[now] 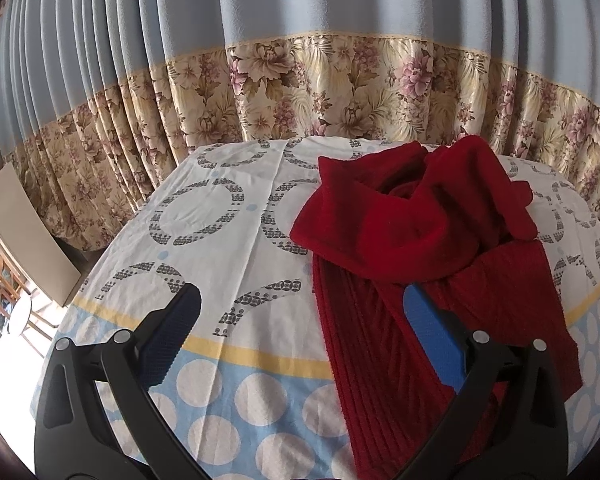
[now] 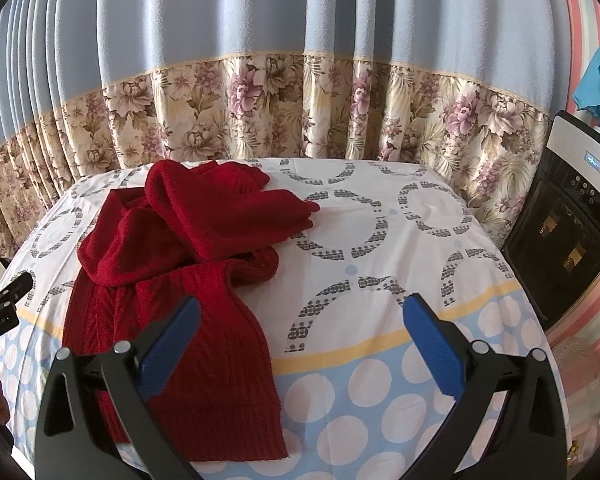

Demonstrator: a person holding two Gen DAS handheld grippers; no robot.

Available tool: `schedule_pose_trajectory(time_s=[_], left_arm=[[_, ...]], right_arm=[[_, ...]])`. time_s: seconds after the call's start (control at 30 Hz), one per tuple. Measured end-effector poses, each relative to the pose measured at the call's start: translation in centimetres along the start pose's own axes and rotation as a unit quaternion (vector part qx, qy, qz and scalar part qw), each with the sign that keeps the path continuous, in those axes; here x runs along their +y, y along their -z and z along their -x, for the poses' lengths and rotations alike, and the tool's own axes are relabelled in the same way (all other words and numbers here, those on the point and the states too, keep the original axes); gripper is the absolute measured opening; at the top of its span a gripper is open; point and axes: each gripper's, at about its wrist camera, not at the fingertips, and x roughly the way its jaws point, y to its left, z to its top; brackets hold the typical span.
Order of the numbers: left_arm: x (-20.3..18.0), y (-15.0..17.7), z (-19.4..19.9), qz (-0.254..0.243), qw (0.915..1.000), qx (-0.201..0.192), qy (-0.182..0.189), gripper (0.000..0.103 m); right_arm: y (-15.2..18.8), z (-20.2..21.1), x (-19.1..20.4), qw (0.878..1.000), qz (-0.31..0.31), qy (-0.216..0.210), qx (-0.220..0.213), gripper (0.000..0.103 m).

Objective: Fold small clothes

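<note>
Both the left tongs [image 1: 300, 332] and right tongs [image 2: 300, 332] hung released above the worktop [image 2: 380, 240], where the red sweater [image 2: 188, 264] lay crumpled, sleeves heaped on its body. A pinch there would likely catch several layers, dragging the whole bundle.

Red sweater [image 2: 188, 280]: ribbed matt knit; tablecloth [image 2: 380, 240]: smooth printed cotton-like cloth.
</note>
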Motion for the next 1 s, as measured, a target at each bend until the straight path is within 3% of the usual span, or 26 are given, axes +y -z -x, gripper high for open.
schedule_pose_trajectory(time_s=[0.33,1.0], left_arm=[[0.1,-0.1,-0.2,0.021,0.9993,0.016,0.025,0.1],[0.0,-1.8,-1.2,0.009,1.0,0.001,0.002,0.1]], right_arm=[[-0.2,0.2,0.6,1.0,0.009,-0.002,-0.003,0.101],[-2.7,-1.0,4.1,0.998,0.047,-0.024,-0.015,0.101]])
